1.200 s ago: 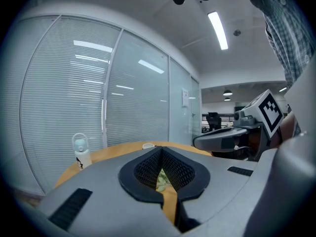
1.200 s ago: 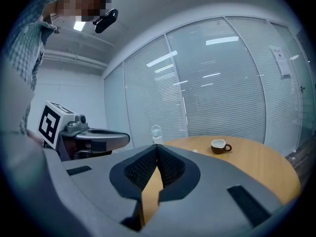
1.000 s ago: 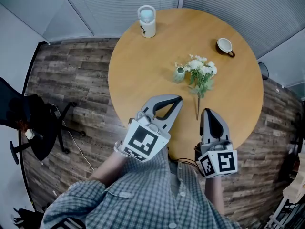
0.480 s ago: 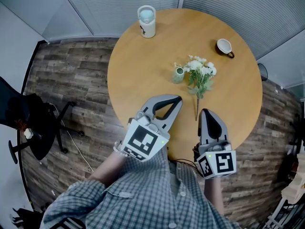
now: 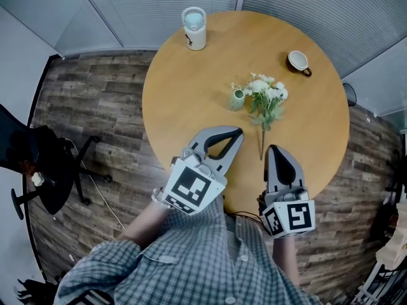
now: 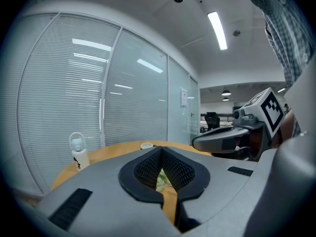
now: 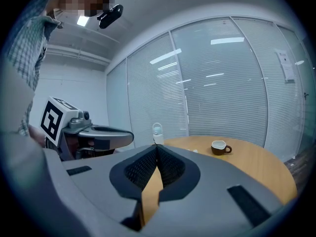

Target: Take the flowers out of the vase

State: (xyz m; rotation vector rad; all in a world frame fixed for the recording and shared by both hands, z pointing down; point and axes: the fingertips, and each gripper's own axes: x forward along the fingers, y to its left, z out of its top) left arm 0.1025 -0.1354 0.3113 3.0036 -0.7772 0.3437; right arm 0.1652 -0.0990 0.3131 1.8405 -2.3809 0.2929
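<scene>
Bottle [image 5: 194,28] and cup [image 5: 297,61] near rim of table [image 5: 184,107] — well apart from flowers [image 5: 267,95]

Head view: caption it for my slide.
Flowers lie on the table beside the vase; left gripper and right gripper shut, empty.

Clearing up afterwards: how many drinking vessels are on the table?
2: a white bottle with pale blue lid at the far edge of the round wooden table; a brown white-lined cup far right. None appears hidden.
</scene>
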